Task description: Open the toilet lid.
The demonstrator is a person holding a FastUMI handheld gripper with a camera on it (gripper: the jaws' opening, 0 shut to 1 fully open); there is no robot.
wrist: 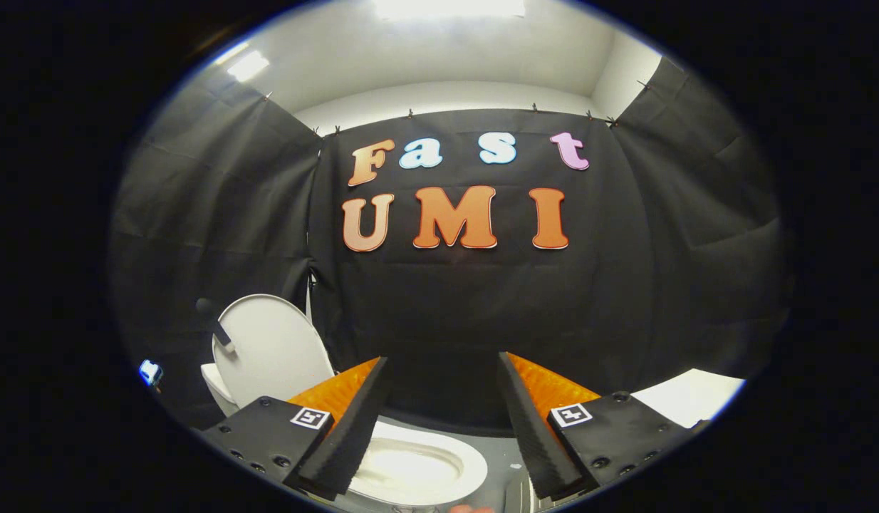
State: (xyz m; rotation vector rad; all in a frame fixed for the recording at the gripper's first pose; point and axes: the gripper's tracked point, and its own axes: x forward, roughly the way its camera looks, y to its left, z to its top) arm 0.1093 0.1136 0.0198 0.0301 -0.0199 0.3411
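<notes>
My gripper (443, 420) hangs open and empty above the bowl (418, 467), while the toilet lid (272, 349) already stands upright beyond my left finger, a stiff, smooth, likely light plastic shell best taken by its free rim.

The left finger (350, 420) hides part of the toilet bowl (418, 467).
</notes>
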